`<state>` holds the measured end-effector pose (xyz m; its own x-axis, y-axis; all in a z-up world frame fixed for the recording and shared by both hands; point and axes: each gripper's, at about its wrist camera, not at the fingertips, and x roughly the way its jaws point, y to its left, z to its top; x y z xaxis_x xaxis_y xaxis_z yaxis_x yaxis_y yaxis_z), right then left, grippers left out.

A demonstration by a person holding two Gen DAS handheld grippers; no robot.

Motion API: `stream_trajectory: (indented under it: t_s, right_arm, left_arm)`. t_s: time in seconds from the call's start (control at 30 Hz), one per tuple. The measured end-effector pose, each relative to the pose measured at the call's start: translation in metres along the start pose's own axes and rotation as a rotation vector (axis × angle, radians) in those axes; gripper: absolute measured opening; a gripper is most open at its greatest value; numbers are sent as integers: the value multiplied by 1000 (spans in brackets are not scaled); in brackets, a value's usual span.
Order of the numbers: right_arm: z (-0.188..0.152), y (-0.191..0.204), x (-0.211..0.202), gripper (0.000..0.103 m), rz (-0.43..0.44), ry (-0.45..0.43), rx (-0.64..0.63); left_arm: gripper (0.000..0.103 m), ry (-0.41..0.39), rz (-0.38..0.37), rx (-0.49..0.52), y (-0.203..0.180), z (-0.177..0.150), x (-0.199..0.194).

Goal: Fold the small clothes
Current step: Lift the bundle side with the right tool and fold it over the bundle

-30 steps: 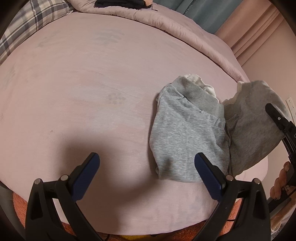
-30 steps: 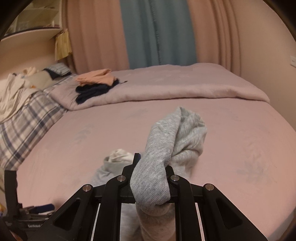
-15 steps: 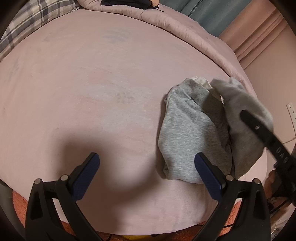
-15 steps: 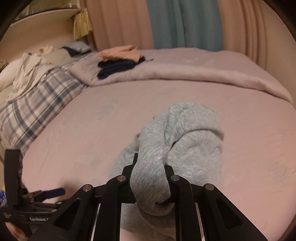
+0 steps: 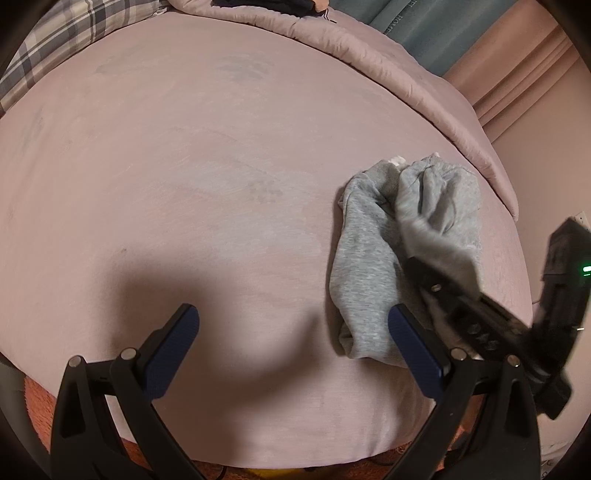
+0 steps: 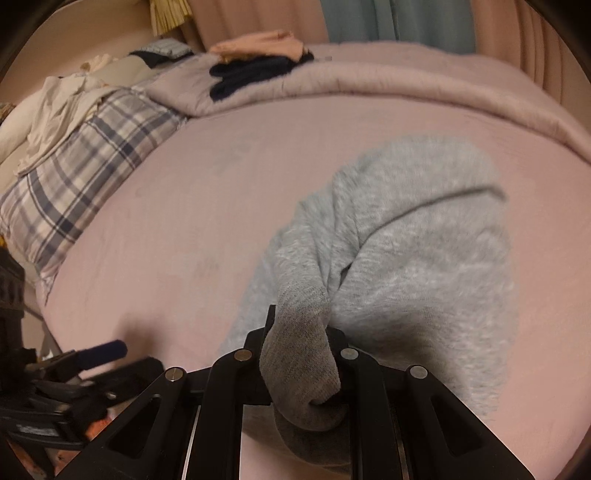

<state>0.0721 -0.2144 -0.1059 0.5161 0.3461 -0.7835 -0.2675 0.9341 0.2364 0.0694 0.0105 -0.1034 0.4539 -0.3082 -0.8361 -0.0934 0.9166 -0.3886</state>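
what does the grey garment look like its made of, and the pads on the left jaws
Grey garment: looks like heathered cotton-type sweatshirt knit, matte and soft; fine knit loops show where the right gripper pinches it. The fibre itself can't be told.

Pads of the left gripper: dark blue, matte, likely rubber or soft plastic, set on black hard-plastic arms.

left wrist: above near edge of bed, facing steeply down and across it | right wrist: lower, very close over grey garment, facing toward curtains | shared: bed, grey garment, folded quilt.
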Motion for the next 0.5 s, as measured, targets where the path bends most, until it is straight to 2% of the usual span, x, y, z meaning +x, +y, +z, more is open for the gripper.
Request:
stream_trajectory:
  t_s: [0.13, 0.27, 0.5]
  right_arm:
    - [-5, 2, 13, 16, -24, 25, -6]
    - [-2, 12, 3, 16, -48, 4, -23]
    - [1, 38, -28, 16, -2, -53, -101]
  left_arm:
    - [102, 1, 2, -4, 2, -1, -1]
    - [102, 2, -3, -6, 4, 1, -1]
    - [102, -18, 4, -29, 10, 4, -5]
